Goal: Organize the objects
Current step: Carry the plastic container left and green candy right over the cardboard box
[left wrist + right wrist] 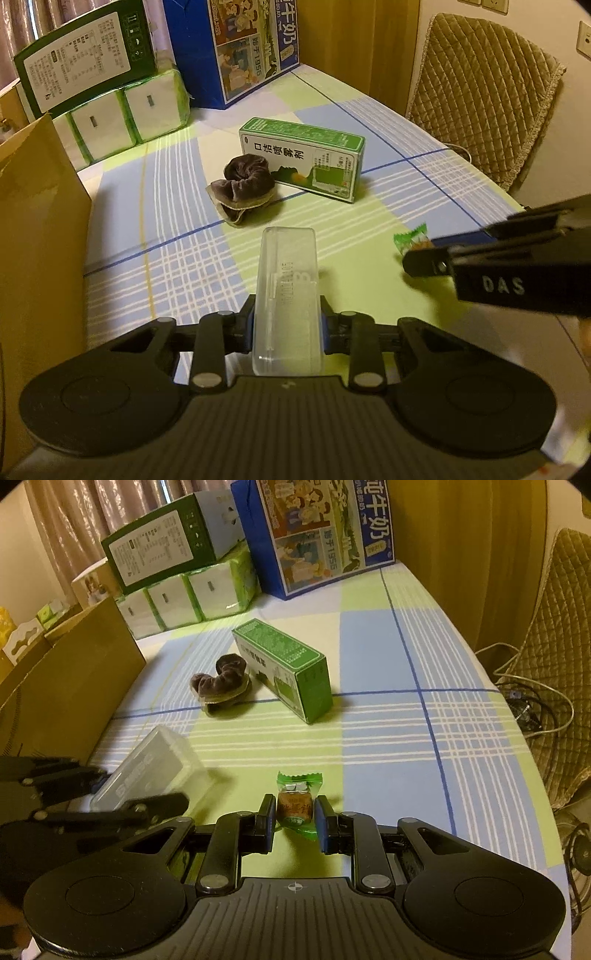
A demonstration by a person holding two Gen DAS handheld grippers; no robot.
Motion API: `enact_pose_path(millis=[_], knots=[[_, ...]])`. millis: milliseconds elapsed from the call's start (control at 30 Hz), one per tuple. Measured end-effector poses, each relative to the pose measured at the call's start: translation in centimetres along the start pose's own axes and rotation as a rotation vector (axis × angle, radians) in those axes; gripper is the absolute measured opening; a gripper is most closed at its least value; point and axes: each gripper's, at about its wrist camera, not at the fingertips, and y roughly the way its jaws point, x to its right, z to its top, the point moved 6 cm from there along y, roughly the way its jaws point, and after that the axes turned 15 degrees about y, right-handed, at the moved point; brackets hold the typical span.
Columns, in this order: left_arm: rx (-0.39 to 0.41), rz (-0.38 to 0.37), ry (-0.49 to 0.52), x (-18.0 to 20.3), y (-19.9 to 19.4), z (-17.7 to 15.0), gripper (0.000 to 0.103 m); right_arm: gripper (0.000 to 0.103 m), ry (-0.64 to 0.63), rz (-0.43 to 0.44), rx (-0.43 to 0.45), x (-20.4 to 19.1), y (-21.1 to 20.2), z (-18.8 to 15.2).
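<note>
My left gripper [287, 325] is shut on a clear plastic case [286, 291], which sticks out forward over the checked tablecloth [177, 266]. In the right wrist view the same case [147, 768] shows at lower left between the left gripper's black fingers [162, 803]. My right gripper [294, 812] is shut on a small candy in a green wrapper [295, 801], its pads pressed on both sides. In the left wrist view the candy [412, 240] peeks out at the right gripper's fingertip [424, 260]. A green medicine box [303, 158] and a brown velvet scrunchie [243, 184] lie mid-table.
An open cardboard box [40, 240] stands along the left edge. Tissue packs [129, 110] with a green carton on top and a blue milk box [236, 48] line the back. A quilted chair [484, 92] and loose cables [532, 701] are beyond the right edge.
</note>
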Motion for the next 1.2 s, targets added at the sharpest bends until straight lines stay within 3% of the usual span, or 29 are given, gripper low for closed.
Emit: enact_pose_path(millis=[400, 867, 1200], knots=[[0.042, -0.027, -0.081, 0.6, -7.1, -0.4, 0.026, 0.019, 0.038, -0.005, 0.049, -1.8, -5.5, -2.0], [0.129, -0.044, -0.171, -1.5, -18.6, -2.3, 0.026, 0.019, -0.004, 0.047, 0.110, -7.7, -15.2, -5.0], [0.145, 0.030, -0.209, -4.8, -24.5, -5.1, 0.026, 0.019, -0.081, 0.101, 0.124, -12.7, -17.9, -6.3]])
